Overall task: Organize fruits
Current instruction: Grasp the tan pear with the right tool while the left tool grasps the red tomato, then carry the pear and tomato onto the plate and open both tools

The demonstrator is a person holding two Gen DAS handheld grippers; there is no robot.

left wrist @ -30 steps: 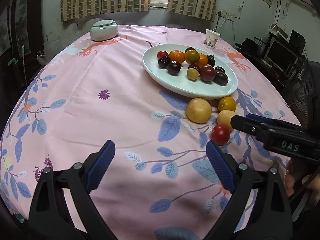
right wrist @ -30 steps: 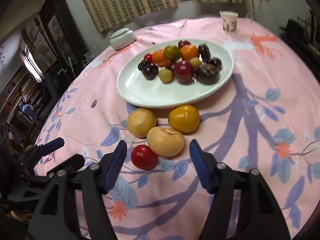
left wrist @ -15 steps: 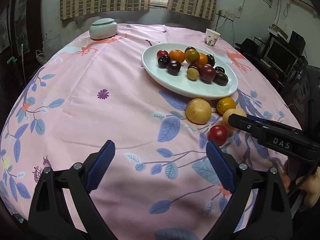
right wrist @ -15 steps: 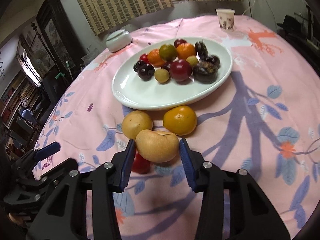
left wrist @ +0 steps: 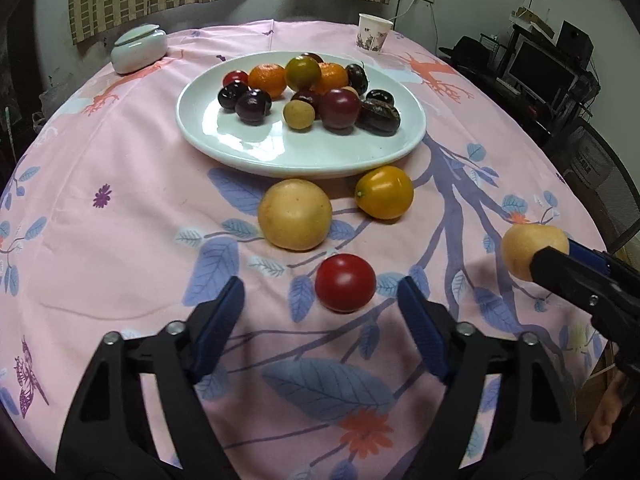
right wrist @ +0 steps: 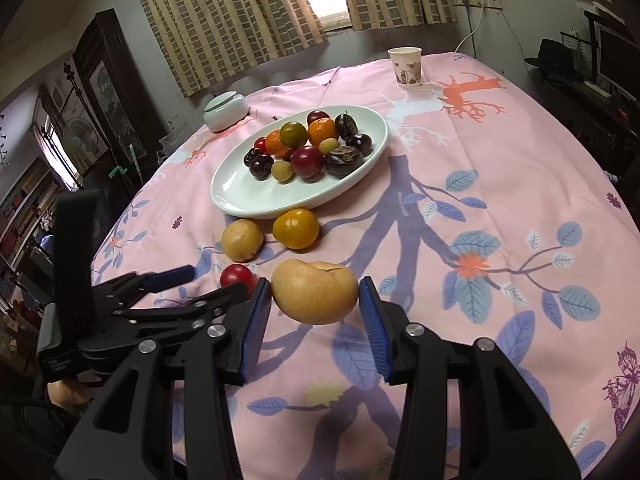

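Right gripper [right wrist: 314,308] pinching a tan pear [right wrist: 315,291] between its jaws, lifted off the desk [right wrist: 500,184]. Left gripper [left wrist: 322,320] spread wide (tomato [left wrist: 345,288] just ahead, untouched).

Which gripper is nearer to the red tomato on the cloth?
Left. The left gripper hangs open right before the red tomato, which lies between its jaws' tips. The right gripper sits off to the side, shut on the yellow pear.
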